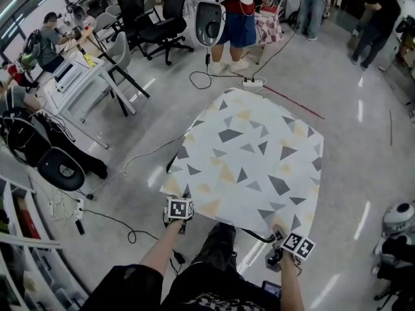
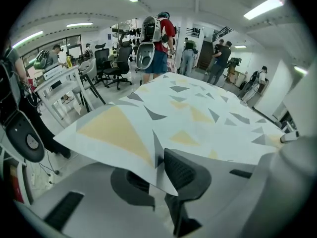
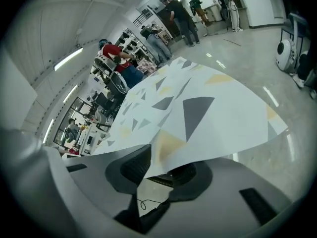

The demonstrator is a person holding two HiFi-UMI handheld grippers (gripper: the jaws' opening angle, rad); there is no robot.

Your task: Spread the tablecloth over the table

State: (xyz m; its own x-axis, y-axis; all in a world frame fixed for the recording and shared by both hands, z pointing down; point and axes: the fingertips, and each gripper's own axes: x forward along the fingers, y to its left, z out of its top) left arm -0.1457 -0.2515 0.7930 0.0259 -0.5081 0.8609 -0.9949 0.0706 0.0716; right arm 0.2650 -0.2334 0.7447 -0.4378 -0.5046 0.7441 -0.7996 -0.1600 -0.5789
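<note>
The white tablecloth (image 1: 249, 161) with grey and yellow triangles lies spread over the table, which it hides. My left gripper (image 1: 176, 199) is at the cloth's near left corner. In the left gripper view that corner (image 2: 148, 157) drapes between the jaws of the left gripper (image 2: 156, 182), and a gap shows between the pads. My right gripper (image 1: 280, 233) is at the near right corner. In the right gripper view the cloth's edge (image 3: 168, 148) lies over the parted jaws of the right gripper (image 3: 158, 175), with floor showing through the gap.
A person (image 1: 240, 18) stands beyond the table's far end beside a power strip (image 1: 253, 81) with cables on the floor. Black office chairs (image 1: 155, 18) and a white desk (image 1: 78, 83) are at the left. A white machine (image 1: 397, 219) stands at the right.
</note>
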